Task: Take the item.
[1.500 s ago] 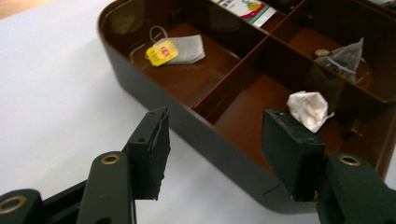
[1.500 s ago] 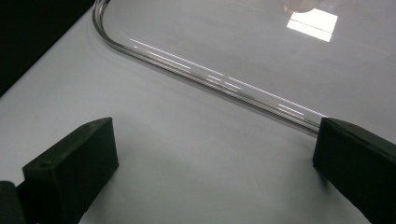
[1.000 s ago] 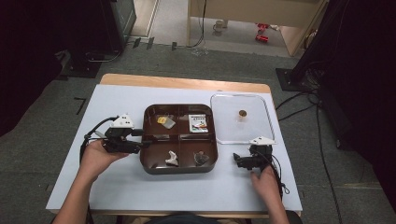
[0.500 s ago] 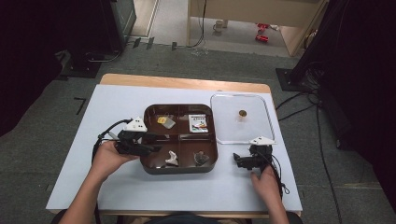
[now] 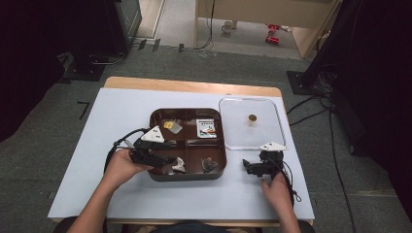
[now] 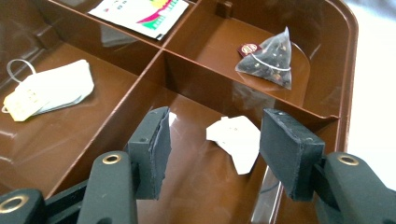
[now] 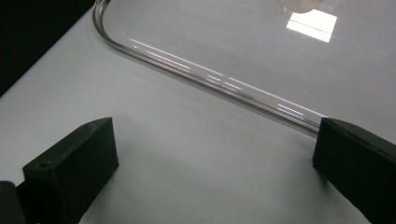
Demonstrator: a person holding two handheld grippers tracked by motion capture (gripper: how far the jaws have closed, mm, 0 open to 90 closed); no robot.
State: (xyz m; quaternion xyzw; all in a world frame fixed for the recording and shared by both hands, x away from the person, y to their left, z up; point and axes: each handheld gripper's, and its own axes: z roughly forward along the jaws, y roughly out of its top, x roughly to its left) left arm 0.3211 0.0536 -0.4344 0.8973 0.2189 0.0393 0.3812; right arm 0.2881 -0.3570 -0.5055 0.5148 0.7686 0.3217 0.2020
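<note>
A brown four-part tray (image 5: 221,145) sits mid-table. Its near left compartment holds a small white tea bag (image 5: 179,165). My left gripper (image 5: 170,162) reaches over the tray's left rim into that compartment, open. In the left gripper view the white tea bag (image 6: 236,140) lies on the floor of the brown tray (image 6: 341,70), just ahead of the left gripper (image 6: 219,140) and between its pads without touching them. My right gripper (image 5: 246,168) rests on the white sheet right of the tray, and in its own view the right gripper (image 7: 215,158) is open on nothing.
A dark pyramid tea bag (image 5: 210,165) lies in the near right compartment, a yellow-tagged bag (image 5: 171,126) far left, a colourful sachet (image 5: 207,128) far right. A clear lid (image 5: 233,138) with a brown knob (image 5: 252,118) lies right of the tray, its rim (image 7: 210,77) just beyond the right jaws.
My left gripper has moved right from beside the tray to over its near left compartment and sunk a little. The right gripper has stayed put.
</note>
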